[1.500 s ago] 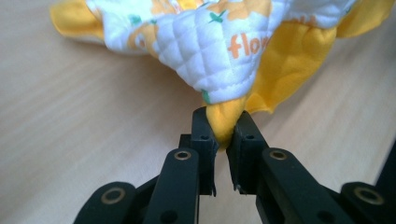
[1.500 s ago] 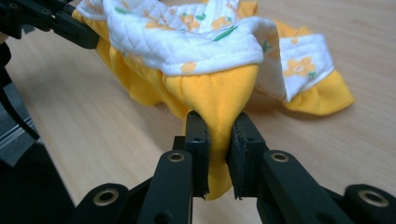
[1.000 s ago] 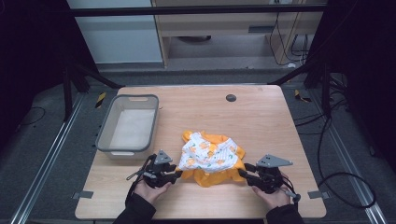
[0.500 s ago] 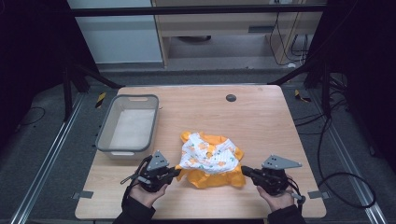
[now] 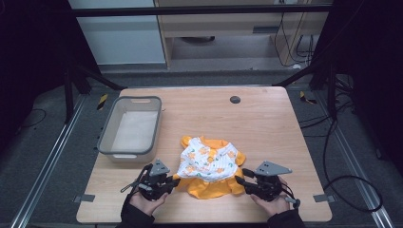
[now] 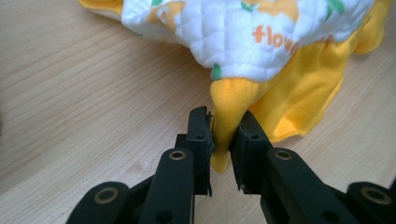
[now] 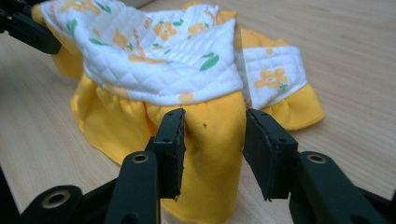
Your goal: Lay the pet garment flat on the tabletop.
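The left gripper (image 6: pixel 223 135) is seen with a yellow corner of the small quilted white-and-yellow child's garment (image 5: pixel 209 166) standing between its narrowly parted jaws; the jaws have just been opening again after a squeeze, and whether the pads still press the cloth cannot be told for certain, though the fold looks lightly pinched. The right gripper (image 7: pixel 212 144) is spread, its jaws likewise just opened, with a yellow panel of the skirt standing between them and no pad pressed on it. Compared with a second ago, both hands are set a little lower on the light wooden table (image 5: pixel 266 118), and the garment is drawn slightly toward them. A regrasp of the hem is judged to be under way. Beyond the left jaws, orange lettering reading "flow" is printed on the white quilting (image 6: pixel 271 39). Farther off lies a grey plastic bin (image 5: pixel 130 128).
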`<state>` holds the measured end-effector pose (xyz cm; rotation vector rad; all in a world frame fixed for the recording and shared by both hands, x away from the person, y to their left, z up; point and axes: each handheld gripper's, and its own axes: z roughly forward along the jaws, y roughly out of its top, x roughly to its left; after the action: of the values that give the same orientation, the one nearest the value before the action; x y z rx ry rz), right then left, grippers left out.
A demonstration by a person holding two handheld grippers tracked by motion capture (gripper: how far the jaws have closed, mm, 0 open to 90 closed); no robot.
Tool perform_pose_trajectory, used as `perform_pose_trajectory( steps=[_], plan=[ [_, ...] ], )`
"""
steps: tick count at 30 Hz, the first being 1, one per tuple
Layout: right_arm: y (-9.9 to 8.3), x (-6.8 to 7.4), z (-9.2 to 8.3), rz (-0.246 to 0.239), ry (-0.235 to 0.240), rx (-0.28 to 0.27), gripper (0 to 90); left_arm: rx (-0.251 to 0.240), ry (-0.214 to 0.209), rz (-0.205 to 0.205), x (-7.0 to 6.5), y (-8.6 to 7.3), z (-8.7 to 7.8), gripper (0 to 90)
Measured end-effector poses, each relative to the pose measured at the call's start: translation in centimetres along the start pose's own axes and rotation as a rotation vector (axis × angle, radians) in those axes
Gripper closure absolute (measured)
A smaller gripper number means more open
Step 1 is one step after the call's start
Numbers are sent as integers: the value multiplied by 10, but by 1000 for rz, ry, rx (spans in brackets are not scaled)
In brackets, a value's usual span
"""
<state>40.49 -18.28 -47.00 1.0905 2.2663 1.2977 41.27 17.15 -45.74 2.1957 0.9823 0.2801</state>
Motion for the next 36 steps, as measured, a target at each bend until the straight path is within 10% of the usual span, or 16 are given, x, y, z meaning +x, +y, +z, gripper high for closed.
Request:
perform_pose_trajectory(
  steps=[5,17,25,36],
  plan=[
    [-3,-1,7,6,30,77,872,49,1,-12,3,-5,12,802],
    [6,6,-33,48,105,13,885,4,-80,6,-10,0,-31,849],
    [-8,4,-21,56,55,123,818,117,-60,-57,3,-18,-8,652],
    [-3,-5,-24,30,-28,1,667,-74,0,-30,4,-9,-39,425]
  ],
)
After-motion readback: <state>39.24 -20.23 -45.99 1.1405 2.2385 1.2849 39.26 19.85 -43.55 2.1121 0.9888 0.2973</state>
